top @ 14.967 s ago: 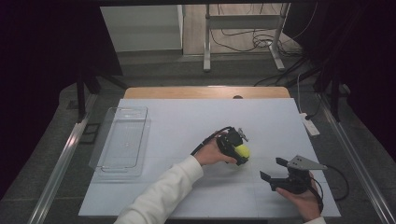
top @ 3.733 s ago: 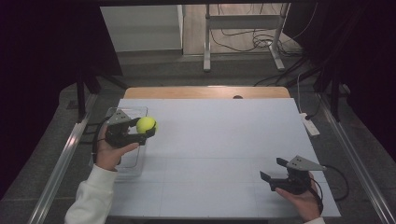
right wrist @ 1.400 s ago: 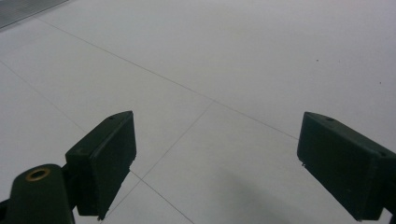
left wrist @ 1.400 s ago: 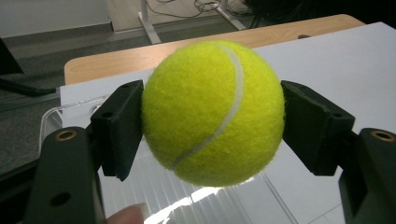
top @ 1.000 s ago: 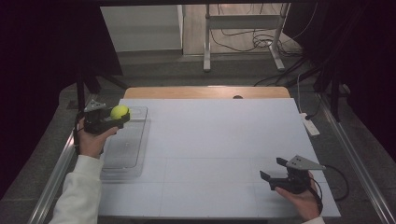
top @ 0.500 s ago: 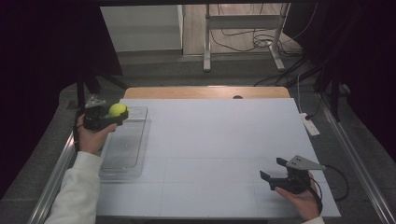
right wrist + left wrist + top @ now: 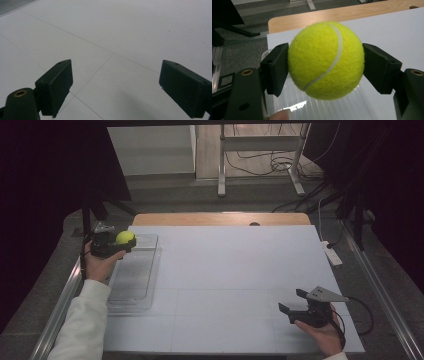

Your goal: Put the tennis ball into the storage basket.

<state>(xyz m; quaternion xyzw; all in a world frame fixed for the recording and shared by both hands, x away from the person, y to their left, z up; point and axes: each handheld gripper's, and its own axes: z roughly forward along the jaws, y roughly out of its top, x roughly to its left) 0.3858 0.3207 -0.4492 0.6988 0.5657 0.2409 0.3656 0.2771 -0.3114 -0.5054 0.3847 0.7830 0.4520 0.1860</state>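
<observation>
Across the white table (image 7: 240,270), a clear plastic tray (image 7: 132,280) is seen at the left of the frame, its long axis running from near edge to far. Directly above its far end the yellow tennis ball (image 7: 125,237) is held, pinched by the left claw (image 7: 325,67), forearm stretched forward. At lower right the right claw (image 7: 299,301) is rested, spread and empty.

High view overlooks the table (image 7: 240,270); gripper views skim it closely.

Dim surroundings, evenly lit, sharp
</observation>
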